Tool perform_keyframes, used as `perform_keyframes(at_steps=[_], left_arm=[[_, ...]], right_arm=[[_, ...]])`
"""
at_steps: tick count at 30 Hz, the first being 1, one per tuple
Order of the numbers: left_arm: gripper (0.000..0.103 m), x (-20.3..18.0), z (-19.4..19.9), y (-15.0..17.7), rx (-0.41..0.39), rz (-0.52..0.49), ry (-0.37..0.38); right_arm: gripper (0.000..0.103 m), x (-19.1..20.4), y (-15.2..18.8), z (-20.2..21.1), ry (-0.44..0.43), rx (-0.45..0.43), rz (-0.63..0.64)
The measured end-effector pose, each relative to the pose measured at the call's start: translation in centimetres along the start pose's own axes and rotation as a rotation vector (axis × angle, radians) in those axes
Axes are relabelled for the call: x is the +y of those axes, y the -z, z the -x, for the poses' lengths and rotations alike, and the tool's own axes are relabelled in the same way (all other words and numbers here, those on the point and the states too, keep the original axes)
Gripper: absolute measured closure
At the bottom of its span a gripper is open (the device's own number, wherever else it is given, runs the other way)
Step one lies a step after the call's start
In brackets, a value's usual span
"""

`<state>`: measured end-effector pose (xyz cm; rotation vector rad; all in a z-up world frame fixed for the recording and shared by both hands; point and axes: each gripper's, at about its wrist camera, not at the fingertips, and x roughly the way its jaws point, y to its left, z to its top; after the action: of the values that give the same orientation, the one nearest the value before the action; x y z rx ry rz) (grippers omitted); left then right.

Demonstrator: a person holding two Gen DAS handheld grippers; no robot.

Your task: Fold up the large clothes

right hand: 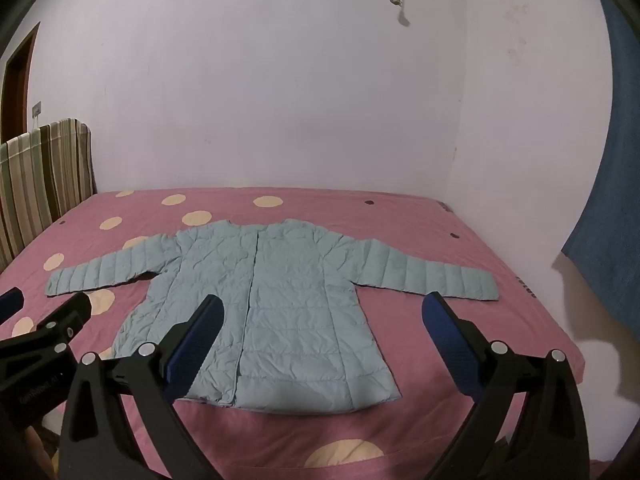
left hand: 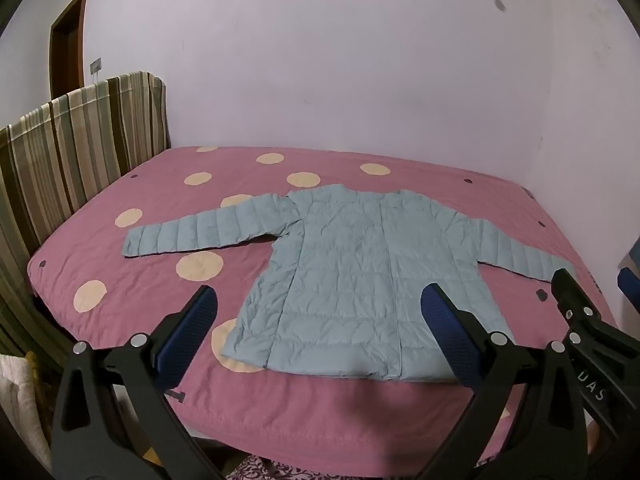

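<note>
Illumination is dim and even, with a mauve cast over the wall in both wrist views; no glare noted. Soft shadows fall on the bedspread at the near edge, and a firmer one on the wall beside the blue curtain, indicating light from behind the cameras. Fisheye distortion bows the bed edges, black vignetting fills the corners, focus adequate throughout.

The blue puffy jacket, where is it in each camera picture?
Left wrist view: the jacket lies flat at centre, slightly right, on the pink bed.
Right wrist view: the jacket lies at centre, slightly left.
Shared landmark: the striped headboard at the left.
</note>
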<state>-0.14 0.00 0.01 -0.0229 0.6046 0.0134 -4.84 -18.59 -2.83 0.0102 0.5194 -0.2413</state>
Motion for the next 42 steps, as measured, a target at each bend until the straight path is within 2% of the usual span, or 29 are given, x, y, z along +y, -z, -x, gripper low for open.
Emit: perform_keyframes(at_steps=[19,42], left_arm=[[0.002,-0.85,0.41,0.31,-0.003,-0.004,-0.001],[0.002,-0.18,-0.12,0.12,0.001,-0.001,0.001]], right_arm=[[0.004,0.42,0.2,0.29,-0.002,-0.005,0.006],[0.004,0.33,0.19,0.21,-0.002,-0.007,0.007]])
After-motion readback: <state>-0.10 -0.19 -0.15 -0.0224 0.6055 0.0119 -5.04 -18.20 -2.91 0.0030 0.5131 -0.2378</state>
